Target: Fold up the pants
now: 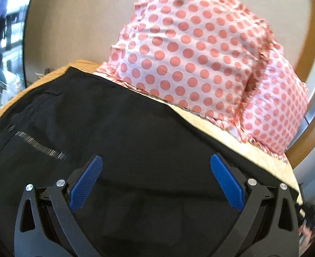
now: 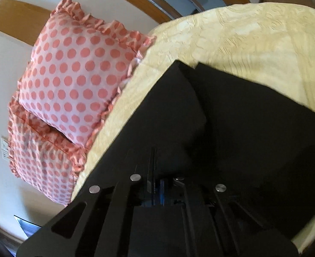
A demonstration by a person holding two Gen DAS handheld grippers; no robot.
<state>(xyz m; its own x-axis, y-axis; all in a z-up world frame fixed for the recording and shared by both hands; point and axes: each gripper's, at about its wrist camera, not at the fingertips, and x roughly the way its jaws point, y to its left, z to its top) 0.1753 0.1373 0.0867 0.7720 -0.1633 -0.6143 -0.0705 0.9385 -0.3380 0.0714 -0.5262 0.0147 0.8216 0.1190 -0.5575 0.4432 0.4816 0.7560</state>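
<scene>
Black pants (image 1: 125,132) lie spread on a yellow bedspread (image 1: 249,150); a metal zipper (image 1: 39,145) shows at the left. My left gripper (image 1: 156,165) hovers just above the pants, open, its blue pads (image 1: 86,182) wide apart with nothing between them. In the right wrist view the pants (image 2: 232,117) lie partly folded on the bedspread (image 2: 243,34), with one layer over another. My right gripper (image 2: 157,171) is shut on the black fabric, which covers its fingertips.
Two pink pillows with red dots (image 1: 195,57) lean at the head of the bed; they also show in the right wrist view (image 2: 76,75). A wooden headboard (image 2: 18,19) and a white wall lie behind. The bed's edge (image 1: 12,100) is at the left.
</scene>
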